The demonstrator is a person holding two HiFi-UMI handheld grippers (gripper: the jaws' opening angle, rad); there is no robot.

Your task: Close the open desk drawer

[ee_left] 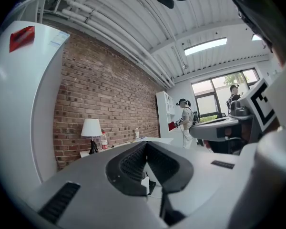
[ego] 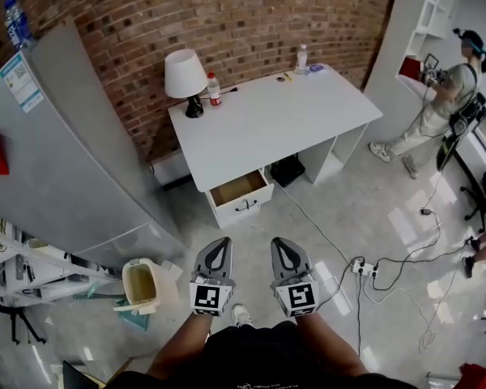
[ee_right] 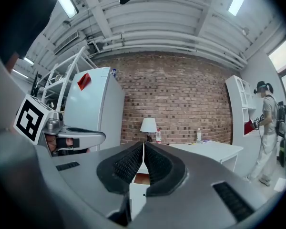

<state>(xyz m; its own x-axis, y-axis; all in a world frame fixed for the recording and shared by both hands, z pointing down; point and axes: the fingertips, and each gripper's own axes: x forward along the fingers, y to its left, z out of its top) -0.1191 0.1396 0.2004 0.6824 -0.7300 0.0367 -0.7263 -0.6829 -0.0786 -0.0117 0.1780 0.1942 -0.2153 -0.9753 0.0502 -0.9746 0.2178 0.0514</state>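
Observation:
A white desk (ego: 267, 116) stands against the brick wall. Its drawer (ego: 239, 193) under the left end is pulled out, showing a wooden inside and a dark handle on the white front. Both grippers hang side by side above the floor, well short of the drawer and pointing towards it. My left gripper (ego: 219, 243) is shut with nothing in it, and so is my right gripper (ego: 282, 243). In the right gripper view the drawer (ee_right: 138, 178) shows just below the closed tips (ee_right: 143, 145). The left gripper view shows its tips (ee_left: 146, 144) closed too.
A lamp (ego: 185, 75), a red-labelled bottle (ego: 215, 90) and a clear bottle (ego: 301, 57) stand on the desk. A tall grey fridge (ego: 57, 160) is at the left, with a bin (ego: 142, 286) near it. A power strip with cables (ego: 363, 267) lies at the right, where a person (ego: 441, 96) stands.

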